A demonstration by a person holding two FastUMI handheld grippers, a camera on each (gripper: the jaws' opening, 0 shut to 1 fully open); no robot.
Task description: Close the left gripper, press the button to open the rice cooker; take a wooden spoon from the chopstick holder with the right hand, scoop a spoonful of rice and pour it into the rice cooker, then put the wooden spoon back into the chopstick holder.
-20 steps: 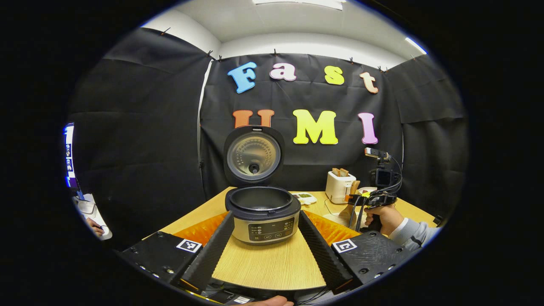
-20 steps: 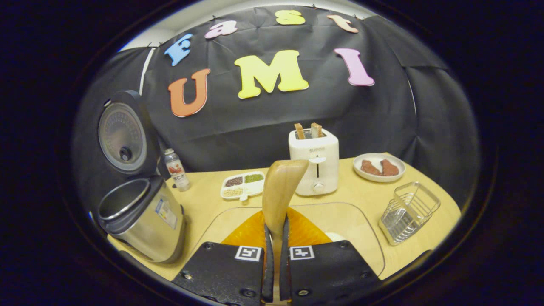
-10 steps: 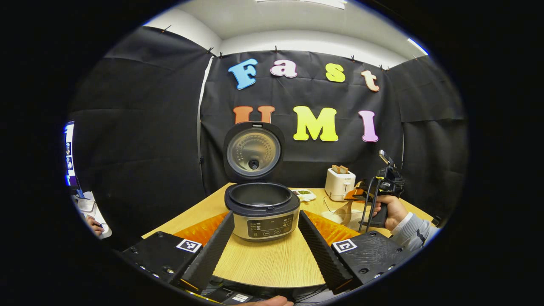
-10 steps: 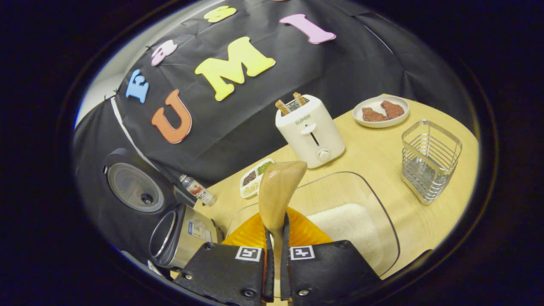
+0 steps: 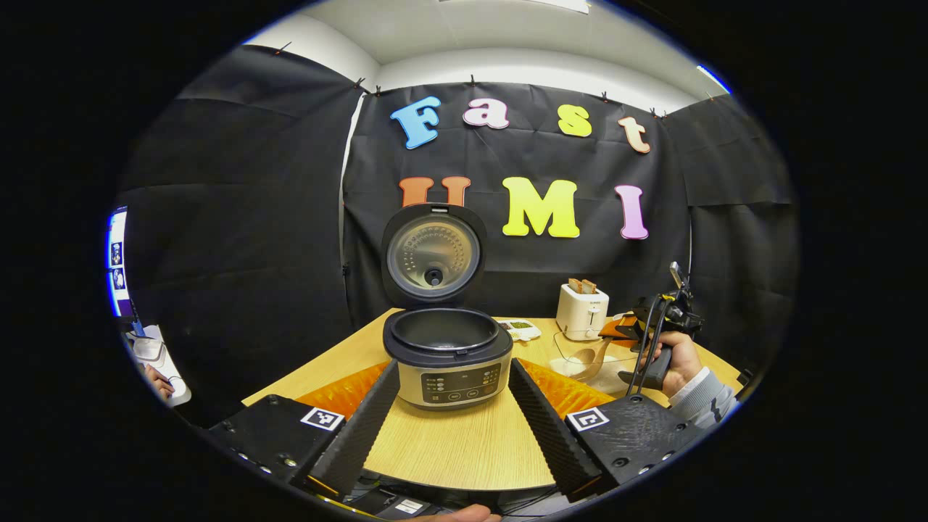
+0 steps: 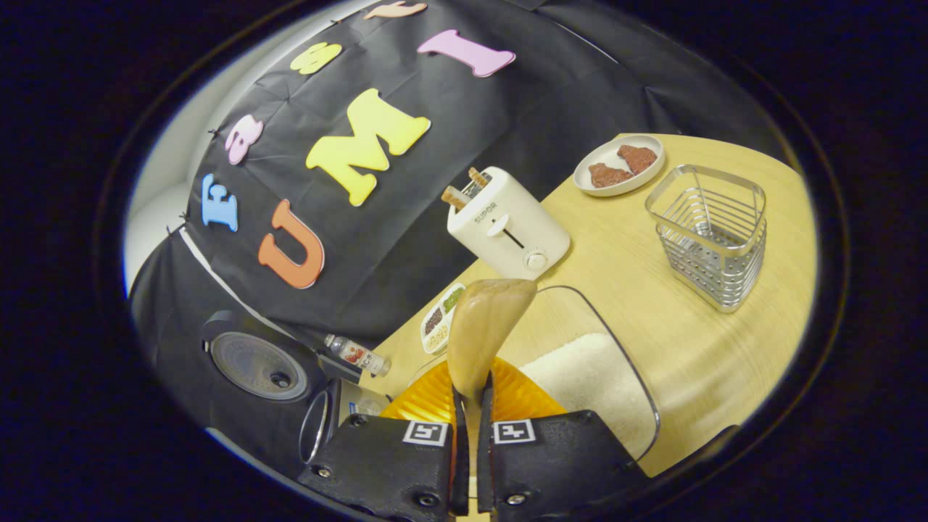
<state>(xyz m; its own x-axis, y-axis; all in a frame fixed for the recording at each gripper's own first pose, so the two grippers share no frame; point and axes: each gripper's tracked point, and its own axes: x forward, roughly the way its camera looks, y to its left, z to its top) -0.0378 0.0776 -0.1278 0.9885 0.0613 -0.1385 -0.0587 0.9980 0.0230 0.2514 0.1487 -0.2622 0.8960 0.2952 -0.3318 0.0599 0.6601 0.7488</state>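
Right gripper, jaws clamped on the wooden spoon, bowl above the glass dish of rice. Toaster behind the dish; chopstick holder and plate beside the toaster. Left gripper, jaws apart, faces the open rice cooker on the desk.

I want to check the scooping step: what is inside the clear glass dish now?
White rice lies in the glass dish. The fingers hide its near part.

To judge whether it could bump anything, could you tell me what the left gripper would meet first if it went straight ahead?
Probably the rice cooker: it stands straight ahead between the left gripper's open fingers, across bare table.
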